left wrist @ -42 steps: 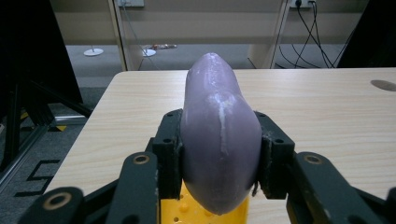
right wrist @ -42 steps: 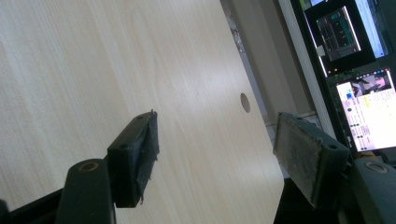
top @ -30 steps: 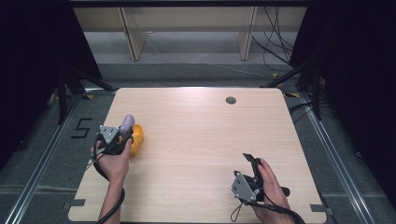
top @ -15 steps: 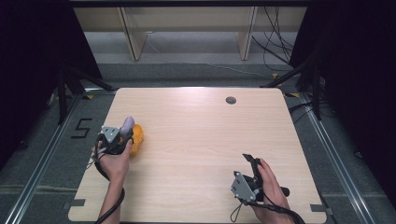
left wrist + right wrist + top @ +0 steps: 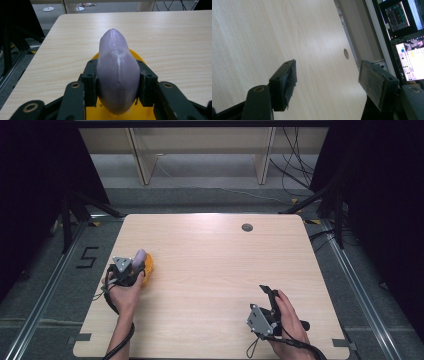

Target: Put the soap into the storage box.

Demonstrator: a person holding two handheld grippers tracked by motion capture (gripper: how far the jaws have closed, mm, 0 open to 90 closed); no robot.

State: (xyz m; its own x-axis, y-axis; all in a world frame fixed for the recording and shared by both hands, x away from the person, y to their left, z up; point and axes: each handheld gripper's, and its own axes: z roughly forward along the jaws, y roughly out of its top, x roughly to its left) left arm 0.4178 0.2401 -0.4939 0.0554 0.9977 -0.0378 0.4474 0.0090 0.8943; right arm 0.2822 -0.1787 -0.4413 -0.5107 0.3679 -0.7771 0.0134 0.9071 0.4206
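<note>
A smooth purple eggplant-shaped object is clamped between the two black jaws of my left gripper, tip pointing away from me. Under it lies a yellow dish, whose orange-yellow edge also peeks out beside the gripper in the high view. There my left gripper sits near the table's left edge with the purple object sticking out ahead. My right gripper rests at the front right of the table, jaws wide apart with nothing between them.
The light wooden table has a small round hole near its far right. Wooden shelf legs and cables stand on the floor beyond the far edge. Monitor screens glow at the right of the right gripper view.
My left gripper has drawn slightly back toward me with the purple object over the yellow dish. The right gripper has not moved.
</note>
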